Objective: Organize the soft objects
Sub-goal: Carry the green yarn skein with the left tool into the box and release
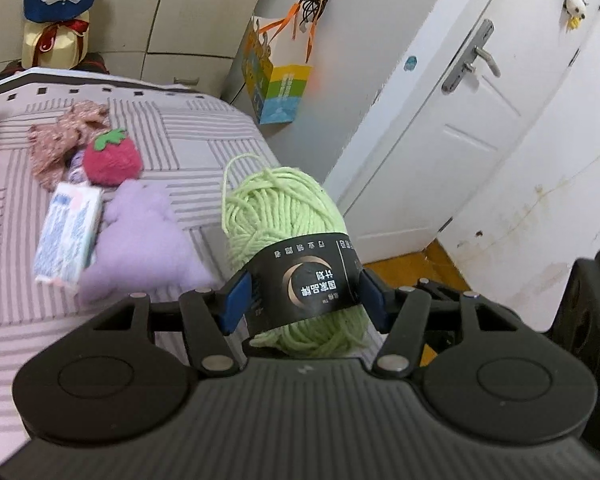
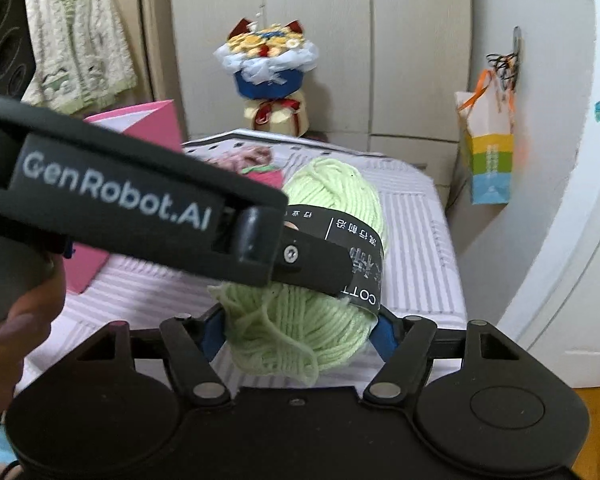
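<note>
Both grippers seem to have the same green yarn ball (image 1: 284,232) at once. Blue pads of the left gripper (image 1: 302,300) press on either side of its black paper band (image 1: 308,280), closed in about to the band's width, so the skein sits squarely between the fingers with its top sticking up past them. From the right wrist view, the right gripper (image 2: 300,330) has its fingers against the lower, unbanded end of the yarn, narrowed to it, with the left tool crossing just above. It looks like a handover over the bed (image 1: 204,148).

To do this well, I'd say one side should loosen only once the other clearly bears the weight; gripping bare strands risks snagging a loop, so the banded middle is the safer hold.

Farther out on the striped cover lie a purple plush (image 1: 140,236), a tissue pack (image 1: 68,232), a strawberry plush (image 1: 112,158) and a brown fabric piece (image 1: 64,136), close together. A pink bag (image 2: 140,128) stands at the bed's far side.
</note>
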{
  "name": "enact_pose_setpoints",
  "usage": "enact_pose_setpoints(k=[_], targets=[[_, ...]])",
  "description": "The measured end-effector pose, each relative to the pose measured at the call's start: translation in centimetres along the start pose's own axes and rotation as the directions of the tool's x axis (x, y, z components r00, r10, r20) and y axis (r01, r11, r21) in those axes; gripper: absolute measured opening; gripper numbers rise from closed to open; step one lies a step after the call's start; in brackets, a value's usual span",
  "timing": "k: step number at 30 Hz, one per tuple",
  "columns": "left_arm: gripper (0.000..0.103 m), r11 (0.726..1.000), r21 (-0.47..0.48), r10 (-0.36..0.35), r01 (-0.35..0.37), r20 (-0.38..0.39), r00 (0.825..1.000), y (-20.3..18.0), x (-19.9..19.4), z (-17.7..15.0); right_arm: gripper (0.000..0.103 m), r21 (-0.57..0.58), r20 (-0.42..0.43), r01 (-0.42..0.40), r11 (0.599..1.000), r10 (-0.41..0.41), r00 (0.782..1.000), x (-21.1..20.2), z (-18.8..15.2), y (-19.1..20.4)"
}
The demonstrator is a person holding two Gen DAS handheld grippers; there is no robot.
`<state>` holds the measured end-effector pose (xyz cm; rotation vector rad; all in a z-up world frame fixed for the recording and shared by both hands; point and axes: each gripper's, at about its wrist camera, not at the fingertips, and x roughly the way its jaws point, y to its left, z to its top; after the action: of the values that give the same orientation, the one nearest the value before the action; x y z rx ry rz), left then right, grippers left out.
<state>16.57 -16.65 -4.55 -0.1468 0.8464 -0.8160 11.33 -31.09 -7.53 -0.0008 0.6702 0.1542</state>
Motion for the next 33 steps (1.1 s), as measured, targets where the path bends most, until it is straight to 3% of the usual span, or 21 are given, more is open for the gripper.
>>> enact_pose_setpoints(k=[8, 20, 27, 33], targets=[[0.057, 0.999, -0.053, 0.008, -0.009, -0.024, 1.000, 0.1, -5.1, -1.5, 0.074, -0.041, -0.061, -0.101, 0.994, 0.098, 0.993, -3.1, 0.4, 2.9], [0.058, 0.996, -0.042, 0.078, -0.074, 0.086, 0.993, -0.3, -14.1, -2.7, 0.076, -0.108, -0.050, -0.226, 0.968, 0.222, 0.974, -7.3, 3.2, 8.2], [0.059, 0.989, -0.036, 0.149, -0.145, 0.173, 0.974, 1.7, -18.9, -2.6, 0.078, -0.176, -0.014, -0.302, 0.937, 0.304, 0.952, -7.3, 5.8, 12.1], [0.060, 0.974, -0.068, 0.225, -0.215, 0.228, 0.947, 5.1, -21.3, -1.3, 0.079, -0.180, 0.004, -0.377, 0.909, 0.384, 0.923, -4.3, 8.5, 15.2]])
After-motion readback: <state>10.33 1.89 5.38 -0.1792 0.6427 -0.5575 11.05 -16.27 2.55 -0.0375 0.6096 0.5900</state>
